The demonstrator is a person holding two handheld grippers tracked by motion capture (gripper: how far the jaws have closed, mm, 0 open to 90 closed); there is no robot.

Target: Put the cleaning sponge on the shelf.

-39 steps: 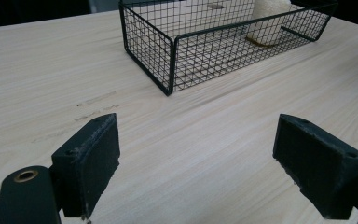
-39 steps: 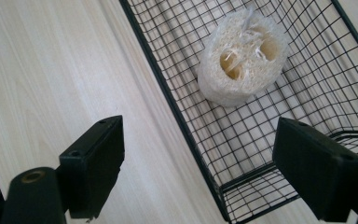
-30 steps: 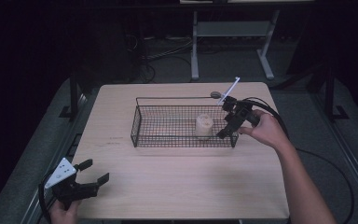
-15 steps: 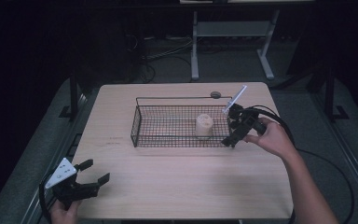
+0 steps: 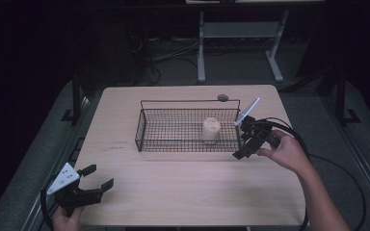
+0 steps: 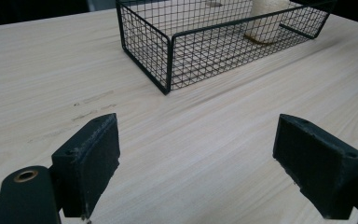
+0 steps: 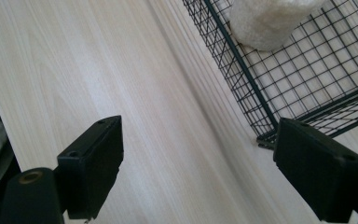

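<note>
Right tool (image 5: 242,153) — now lower, beside wire basket (image 5: 147,131) — empty.

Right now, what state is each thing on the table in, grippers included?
Wire basket: upright on the table, open-topped, holding one item.
Cream roll: standing upright inside the basket, near its right end.
Left gripper: open, empty, at the table's near-left corner.
Right gripper: open, empty, just outside the basket's right end.
Small round disc: flat on the table behind the basket.

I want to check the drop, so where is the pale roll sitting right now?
In the high view the pale roll stands inside the wire basket, toward its right end, just left of the right gripper, which is outside the basket's right wall.
</note>
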